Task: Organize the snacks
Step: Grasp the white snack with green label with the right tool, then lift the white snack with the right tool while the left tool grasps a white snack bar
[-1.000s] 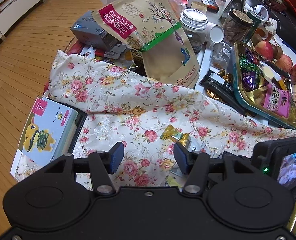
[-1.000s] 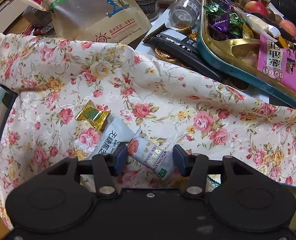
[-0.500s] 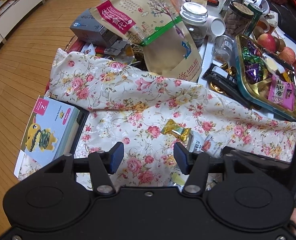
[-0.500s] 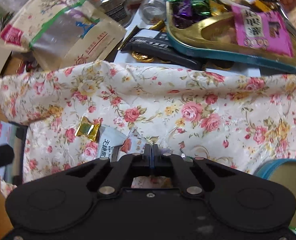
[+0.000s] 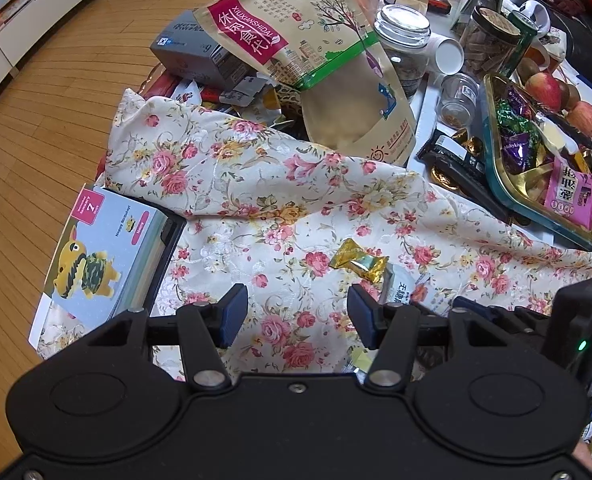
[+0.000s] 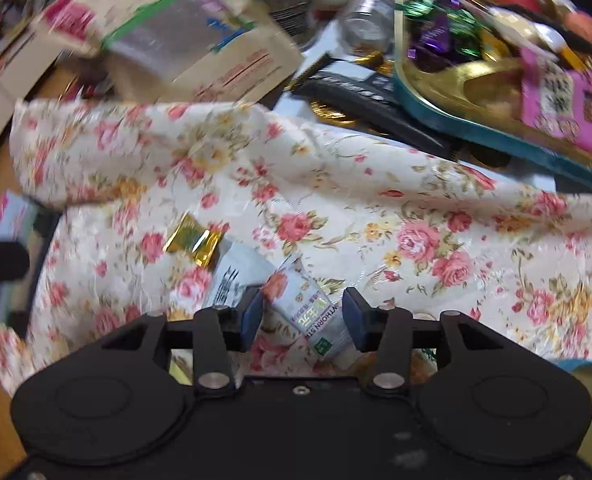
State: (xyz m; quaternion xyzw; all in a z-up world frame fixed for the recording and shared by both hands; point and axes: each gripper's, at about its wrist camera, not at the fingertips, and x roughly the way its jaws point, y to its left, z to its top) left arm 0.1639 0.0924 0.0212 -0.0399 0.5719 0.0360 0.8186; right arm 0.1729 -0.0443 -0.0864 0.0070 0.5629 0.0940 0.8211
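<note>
Floral cloth [image 5: 256,184] is covering most of the worktop in the left wrist view, and I am judging the sorting as barely half done: the teal-rimmed tray [image 5: 535,216] at the right is already holding purple candies and a pink packet [image 5: 569,196], while a gold-wrapped candy [image 5: 357,260] and a white sachet [image 5: 399,288] beside it are lying loose on the cloth. My left hand-held gripper [image 5: 296,316] is hovering wide apart over bare cloth, gripping nothing. In the blurred right wrist view, my right hand-held gripper [image 6: 301,320] is opening its jaws around a small white hawthorn packet [image 6: 311,312] lying on the cloth; the pads are not pressing it, so I am counting that packet, the sachet and the candy as still needing to go to the tray.
</note>
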